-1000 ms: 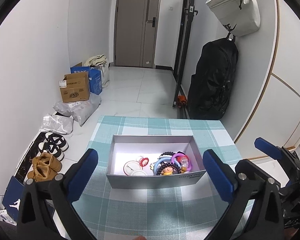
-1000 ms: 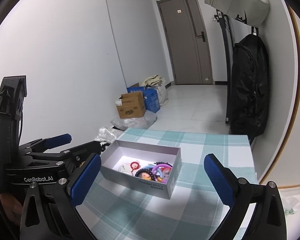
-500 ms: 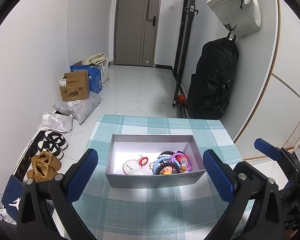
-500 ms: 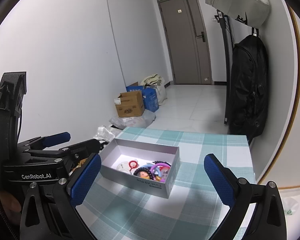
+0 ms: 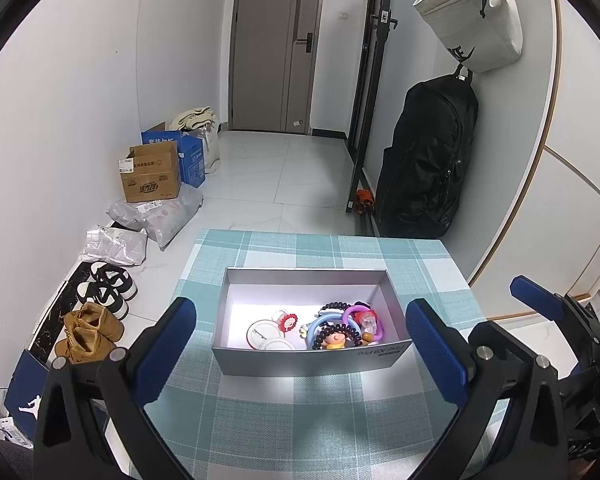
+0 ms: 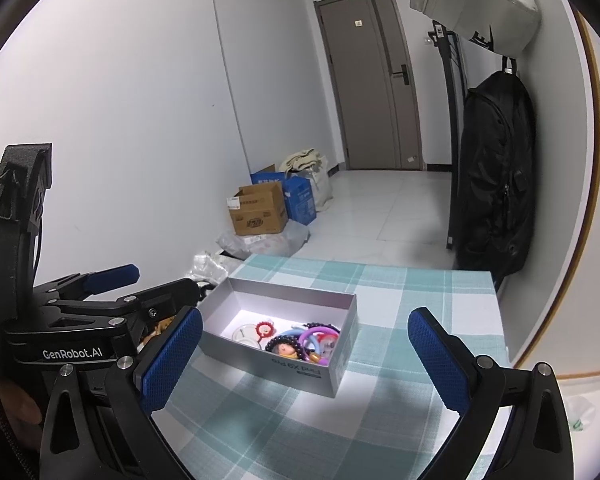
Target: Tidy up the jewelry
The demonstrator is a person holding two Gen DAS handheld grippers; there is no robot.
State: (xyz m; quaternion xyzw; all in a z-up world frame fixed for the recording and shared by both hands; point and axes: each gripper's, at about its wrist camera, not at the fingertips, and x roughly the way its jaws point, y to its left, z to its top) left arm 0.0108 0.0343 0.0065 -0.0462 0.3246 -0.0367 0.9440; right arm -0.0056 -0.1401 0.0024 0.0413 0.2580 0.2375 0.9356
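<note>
Two grippers hang over the checked tablecloth, both spread wide and holding nothing. On the left, the left gripper frames the grey box squarely; inside, white discs lie to the left and the beaded bracelets and coloured rings are heaped to the right. The right gripper waits further back. Everything looks boxed already, so I'd guess sorting is starting or done; any next pick means dipping inside the walls.
</note>
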